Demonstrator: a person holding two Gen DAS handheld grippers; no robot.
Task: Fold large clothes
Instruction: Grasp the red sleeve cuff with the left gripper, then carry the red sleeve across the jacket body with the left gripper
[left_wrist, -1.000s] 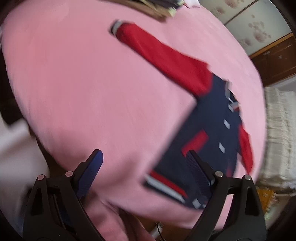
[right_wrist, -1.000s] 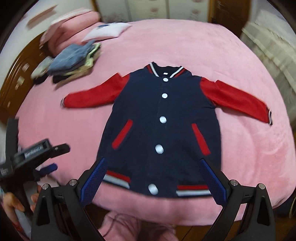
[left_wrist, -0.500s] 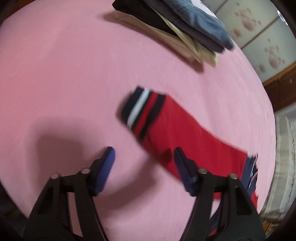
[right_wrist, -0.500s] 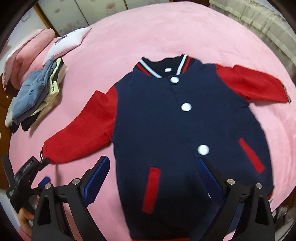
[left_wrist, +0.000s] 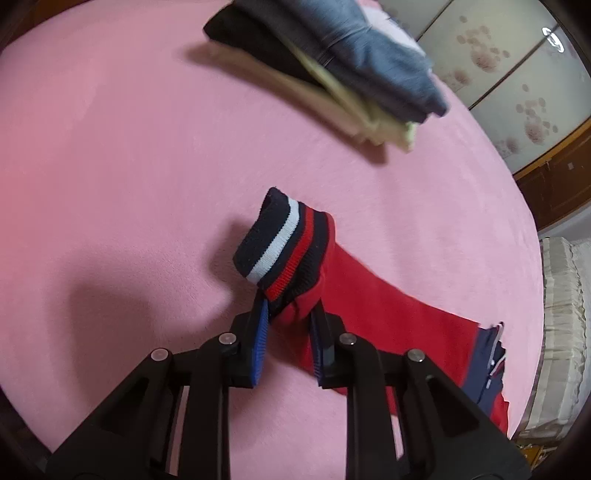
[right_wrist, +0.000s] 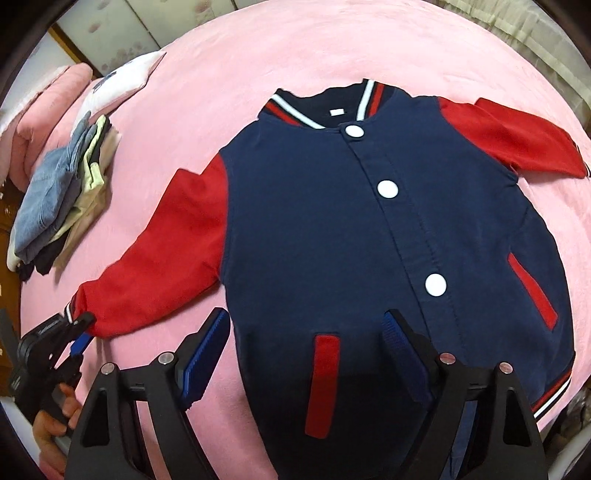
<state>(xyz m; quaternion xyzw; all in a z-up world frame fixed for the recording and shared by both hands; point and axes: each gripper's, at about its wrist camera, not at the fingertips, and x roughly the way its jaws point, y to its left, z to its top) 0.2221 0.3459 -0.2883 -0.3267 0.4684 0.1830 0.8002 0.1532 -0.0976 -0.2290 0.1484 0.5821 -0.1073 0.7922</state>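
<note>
A: What do I have on the left wrist view?

B: My left gripper (left_wrist: 286, 314) is closing on the red sleeve (left_wrist: 373, 306) of the jacket, just behind its striped cuff (left_wrist: 284, 243). The fabric is bunched between the blue pads (left_wrist: 260, 339) and they already press on it from both sides. The cuff stands up off the pink bed (left_wrist: 129, 166). The sleeve runs from there toward the bed's right edge, where a bit of the navy body shows. Near the far edge sits a stack of folded clothes (left_wrist: 340, 70), well apart from the cuff.

A: And the right wrist view?

B: The jacket (right_wrist: 369, 229) lies flat and front-up in the middle of the bed (right_wrist: 258, 44), buttoned, collar toward the far edge, hem toward the near edge. My right gripper (right_wrist: 306, 347) hangs above the lower part of the body, near the red pocket trim (right_wrist: 325, 384). Its jaws are wide apart and closing slowly; they straddle the cloth but grasp nothing. One sleeve stretches toward the left edge, and there I see my left gripper (right_wrist: 79, 332) clamped at its cuff, with my hand (right_wrist: 55, 424) on the handle. The other sleeve (right_wrist: 513, 140) lies out toward the right edge. The folded stack (right_wrist: 59, 195) rests near the far left corner, beside a white pillow (right_wrist: 122, 81).
</note>
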